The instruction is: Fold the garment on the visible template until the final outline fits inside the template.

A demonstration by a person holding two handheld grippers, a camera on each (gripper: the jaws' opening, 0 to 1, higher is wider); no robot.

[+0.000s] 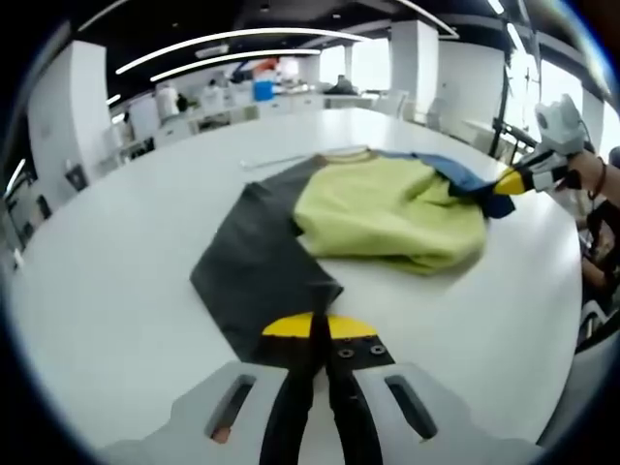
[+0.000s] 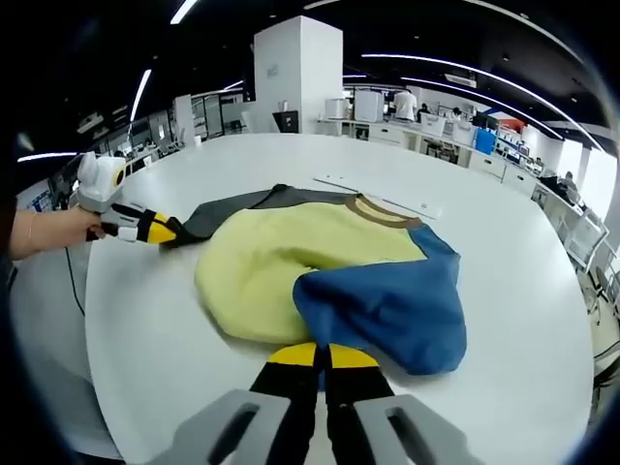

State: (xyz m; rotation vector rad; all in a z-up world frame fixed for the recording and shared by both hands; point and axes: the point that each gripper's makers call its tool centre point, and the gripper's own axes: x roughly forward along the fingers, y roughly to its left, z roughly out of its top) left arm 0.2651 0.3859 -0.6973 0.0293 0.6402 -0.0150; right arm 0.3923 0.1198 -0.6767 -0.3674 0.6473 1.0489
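Note:
A garment with a pale yellow body point(image 1: 387, 208), a dark grey sleeve point(image 1: 262, 257) and a blue sleeve point(image 2: 387, 305) lies rumpled on the round white table point(image 1: 116, 281). My left gripper point(image 1: 320, 326) is shut on the end of the grey sleeve; from the right gripper view it shows at the left point(image 2: 160, 232), held by a hand. The right gripper point(image 2: 322, 356) is shut on the near edge of the blue sleeve, which is drawn over the yellow body; it enters the left gripper view at the right point(image 1: 511, 181). Beyond the brown collar point(image 2: 383, 213) lies a thin pale strip point(image 2: 378, 197).
The table's curved edge point(image 2: 107, 387) runs close on the near side. Desks, white pillars point(image 2: 300, 73) and shelving stand far behind the table. A cable point(image 2: 73, 281) hangs below the person's hand point(image 2: 53, 231).

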